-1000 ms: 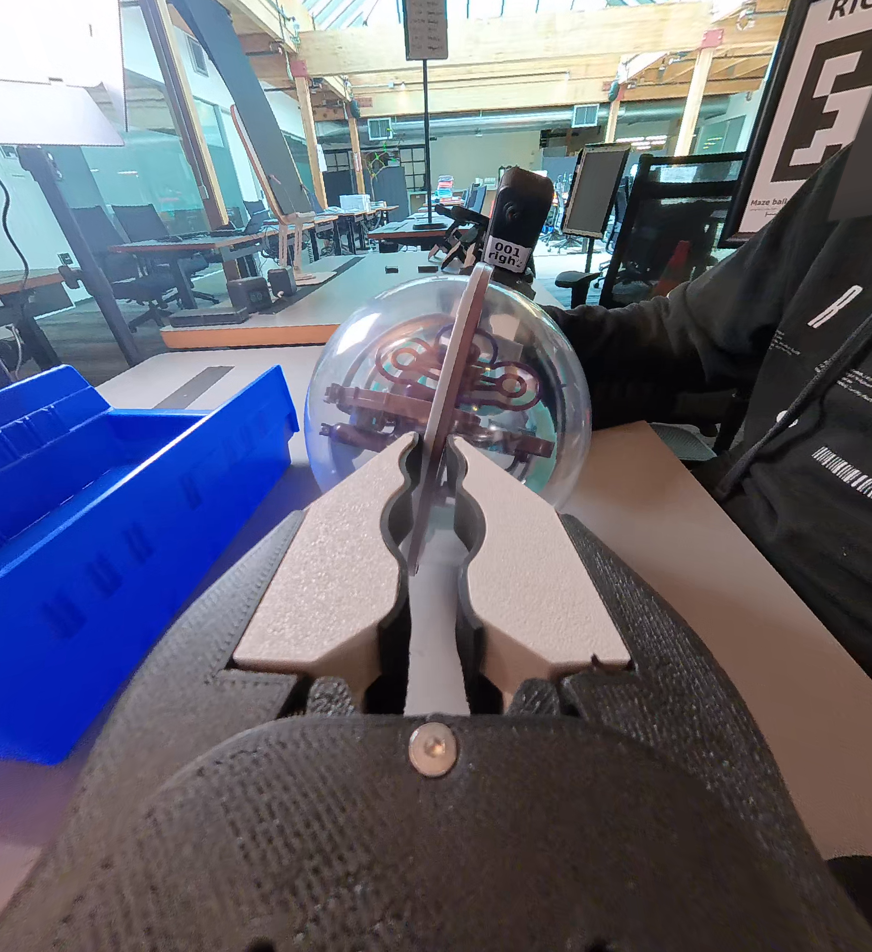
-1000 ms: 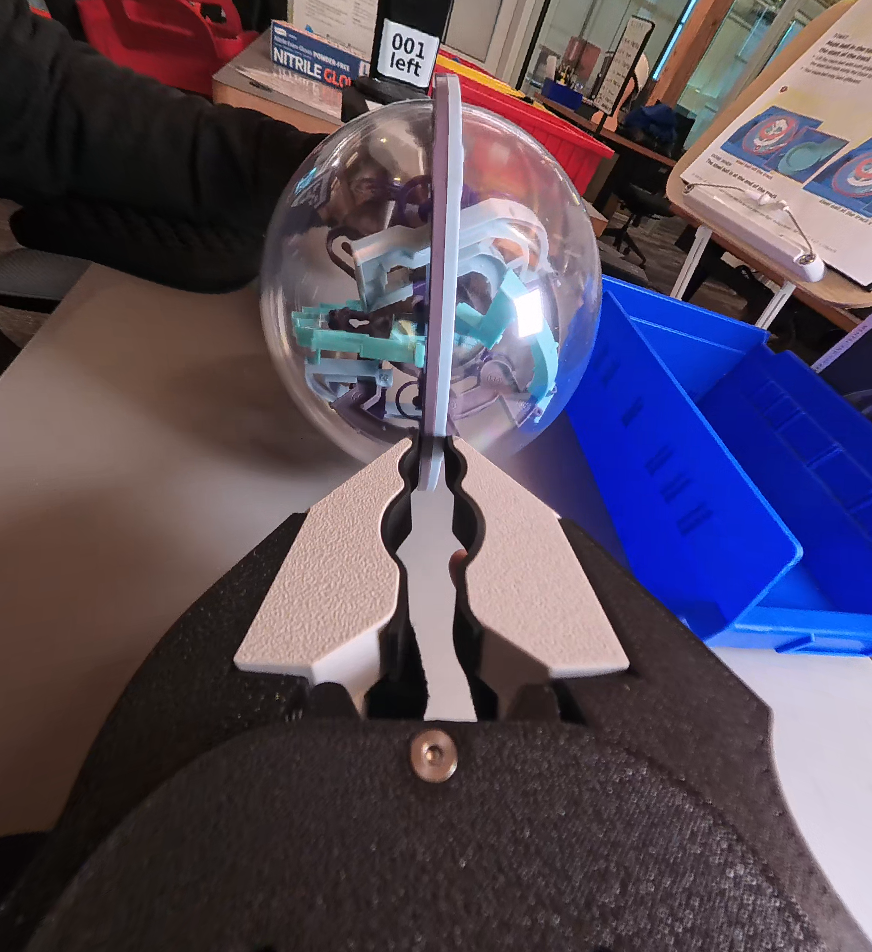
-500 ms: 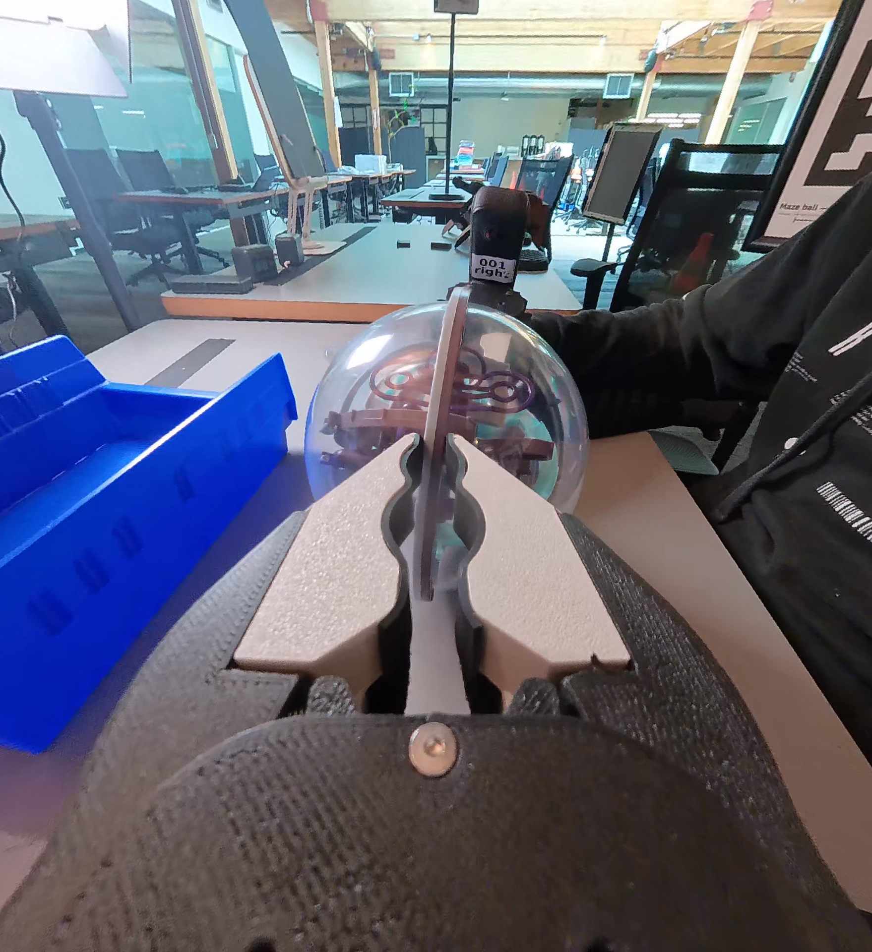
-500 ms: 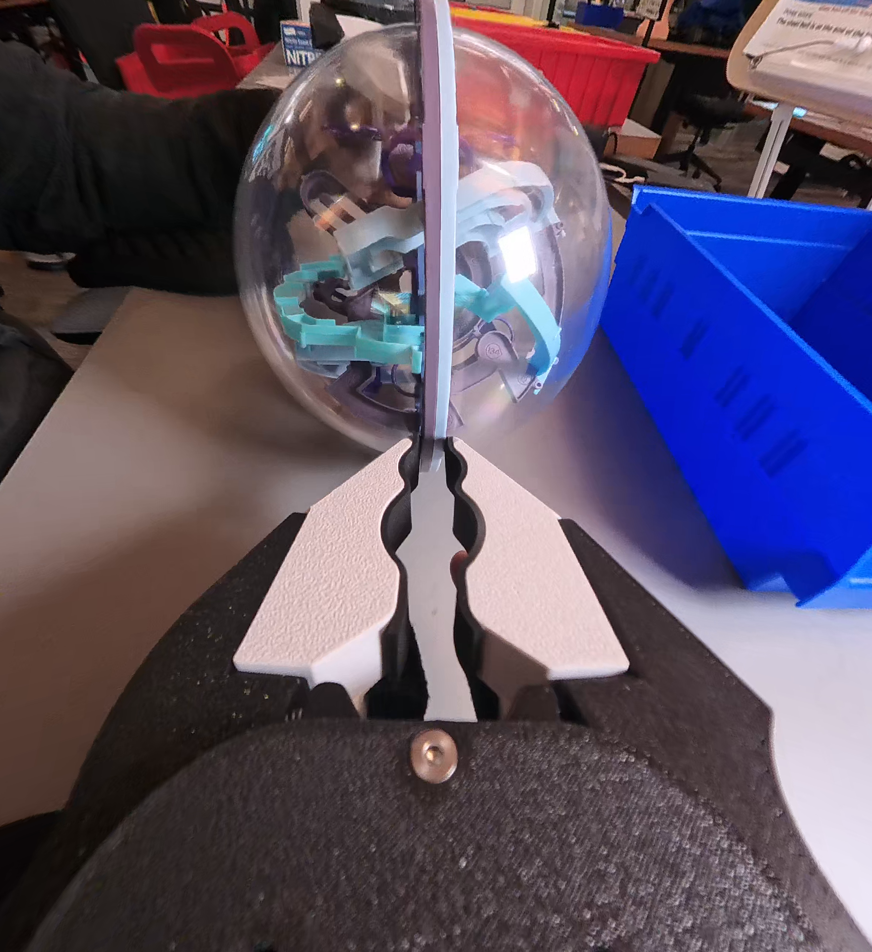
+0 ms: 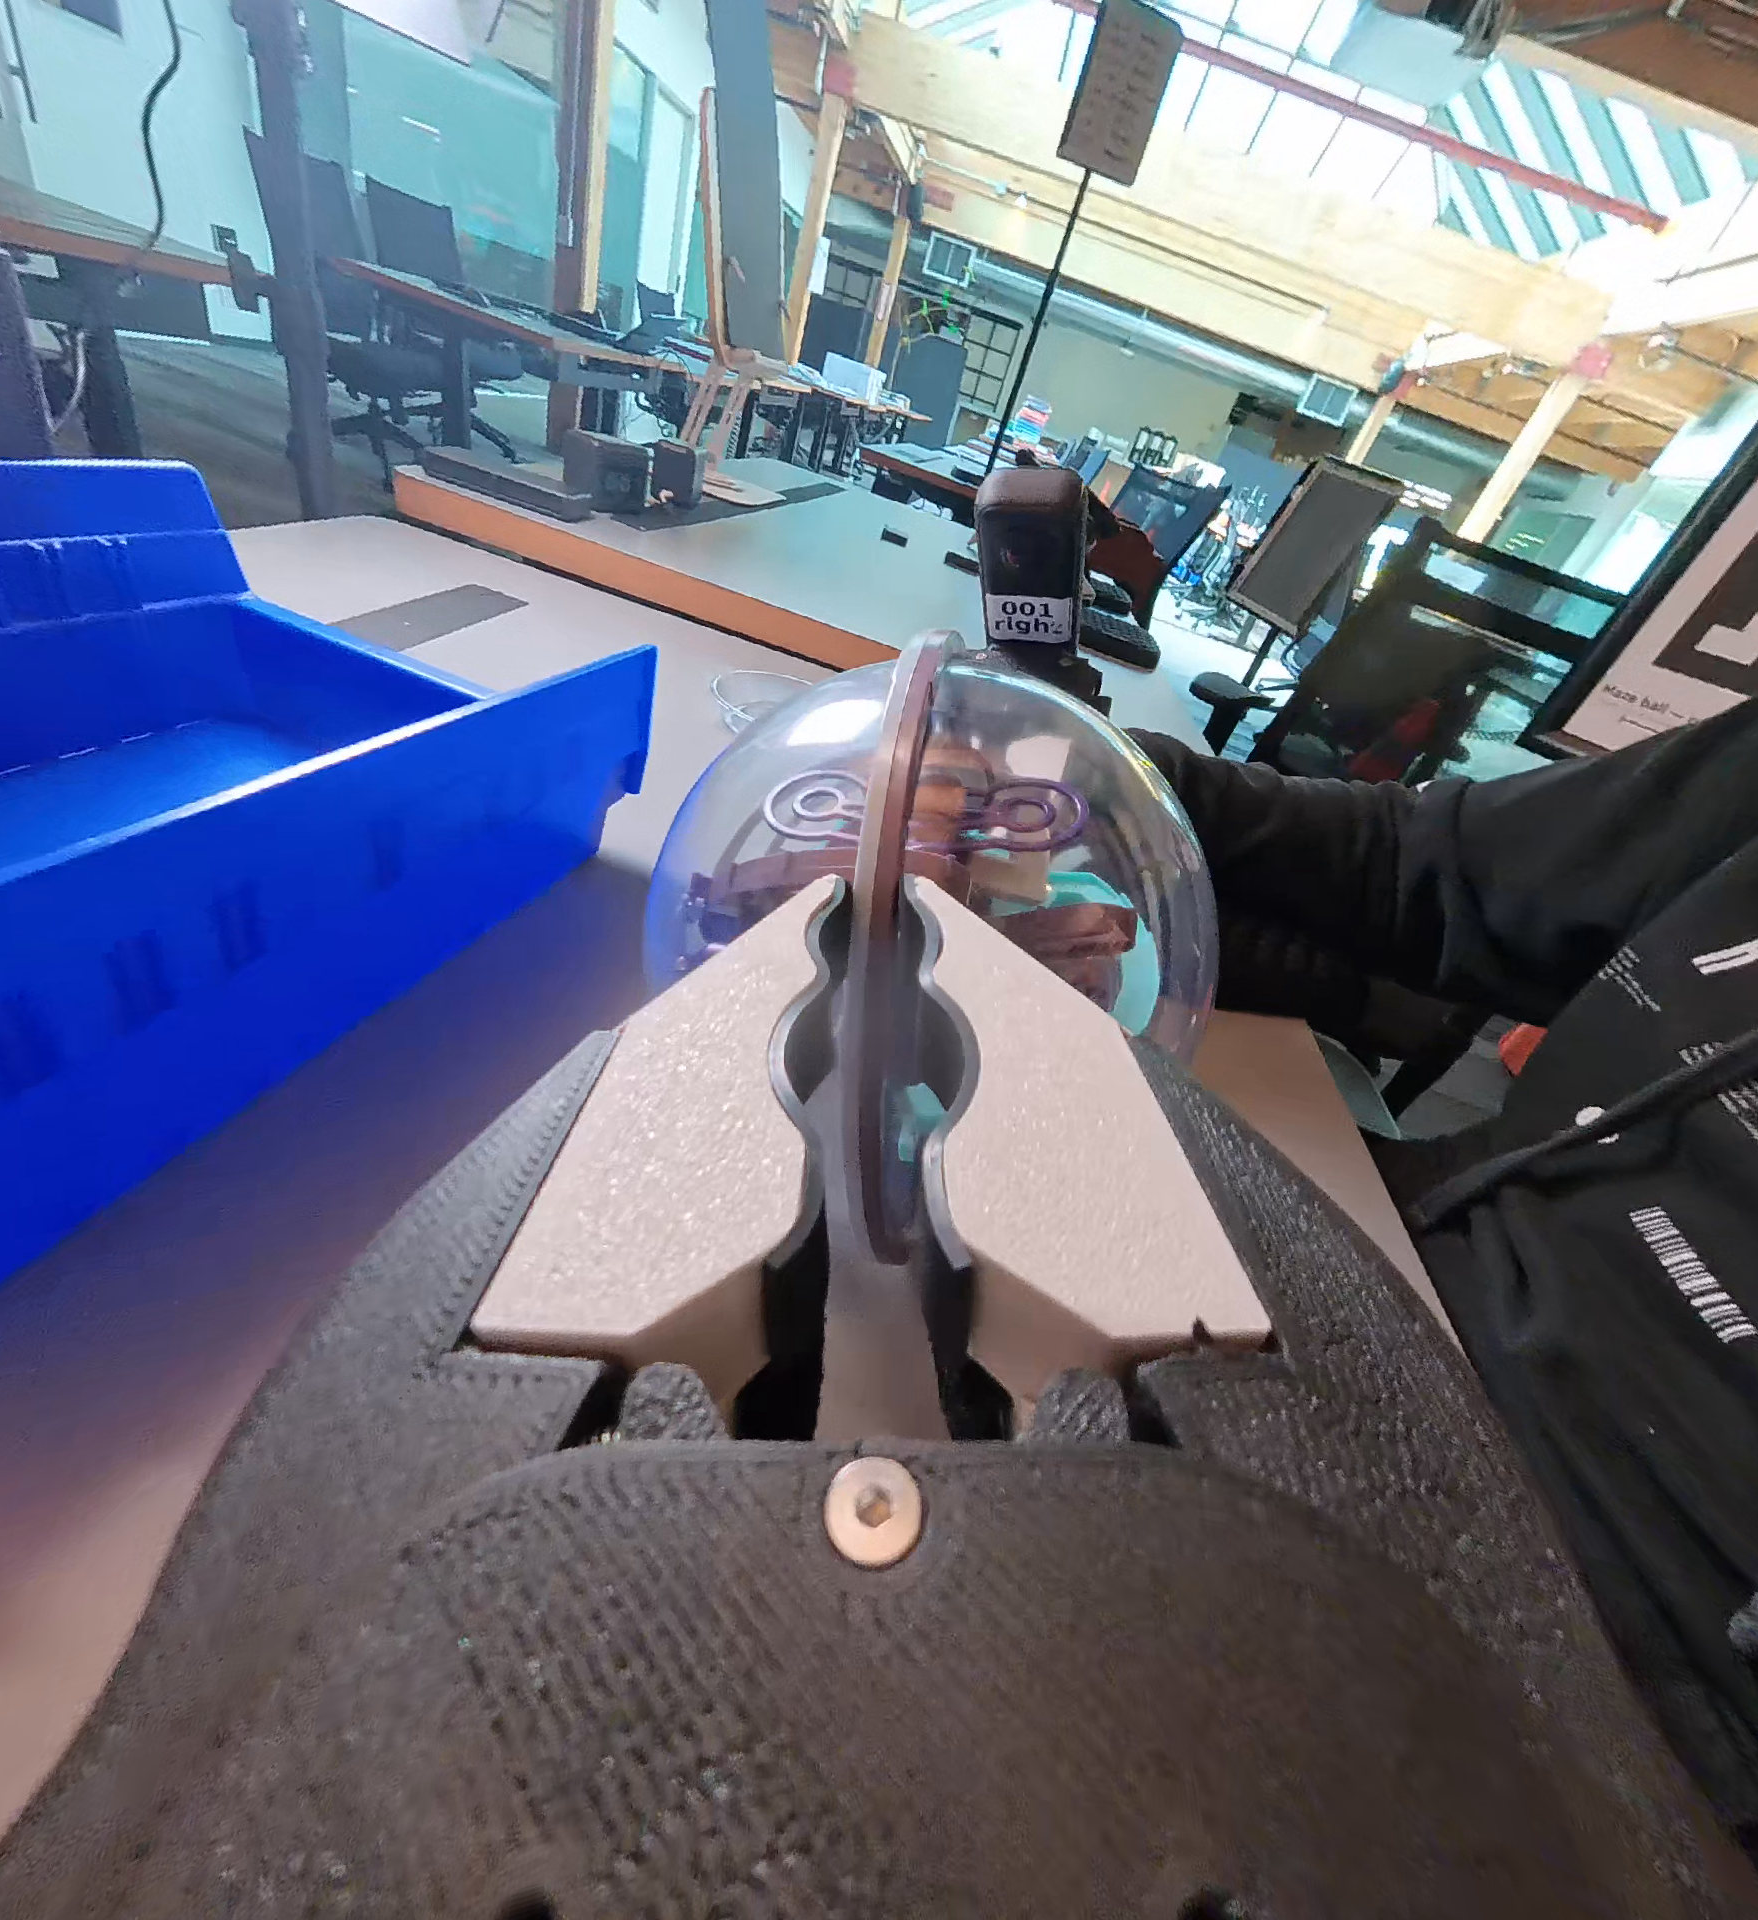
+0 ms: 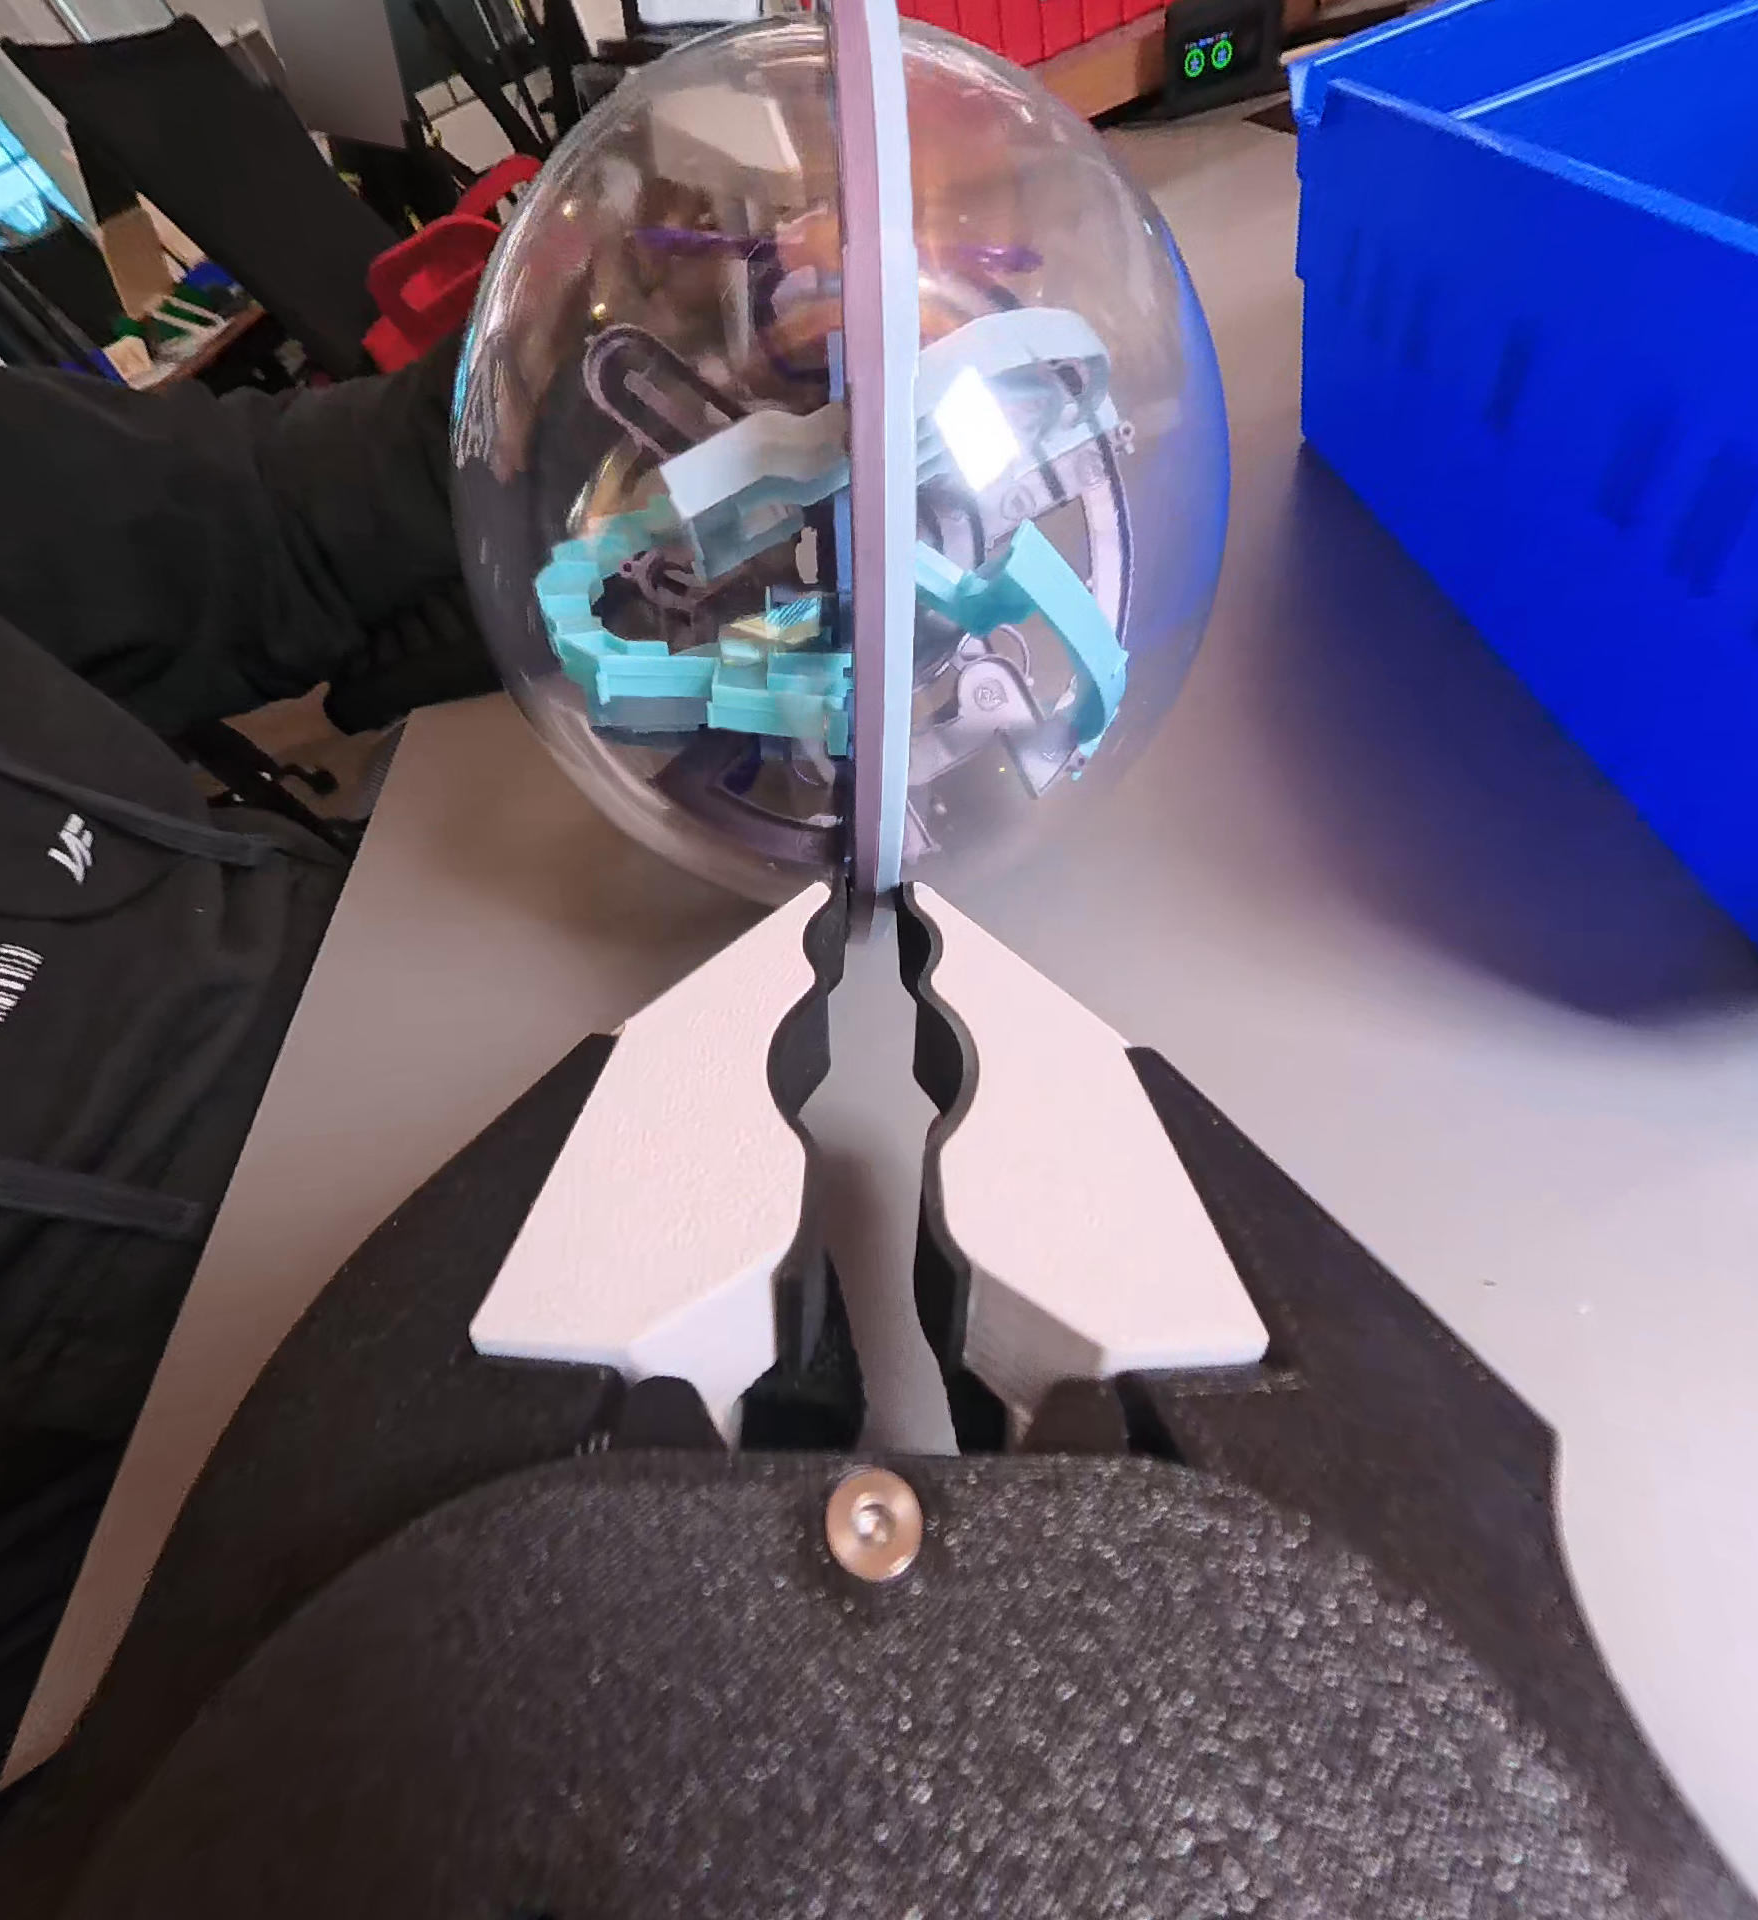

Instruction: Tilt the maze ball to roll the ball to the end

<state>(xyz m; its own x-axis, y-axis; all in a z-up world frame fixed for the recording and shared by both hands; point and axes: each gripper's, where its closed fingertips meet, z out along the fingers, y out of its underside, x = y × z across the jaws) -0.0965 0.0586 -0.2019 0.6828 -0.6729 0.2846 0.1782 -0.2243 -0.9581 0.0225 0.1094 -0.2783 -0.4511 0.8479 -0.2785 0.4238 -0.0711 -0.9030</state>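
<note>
Tipped over since a second ago, the rigid, slick maze ball [image 5: 932,883] hangs by its rim, left gripper [image 5: 880,914] and right gripper [image 6: 870,899] both clenched on that flange, the only sure hold.

Maze ball [image 5: 1010,831] held above surface [image 5: 563,623], between two grippers on opposite sides. Left gripper [image 5: 880,904] fingers [image 5: 709,1122] clamp ball's middle rim from one side; right gripper [image 6: 867,899] fingers [image 6: 1062,1174] clamp same rim from other. Bin [image 5: 231,810] on surface, just beside ball, on far side from person. Person's sleeve [image 5: 1477,883] at surface's near edge, beside ball. Other desks [image 5: 802,561] and chairs [image 5: 1374,686] well behind surface's far edge.
</note>
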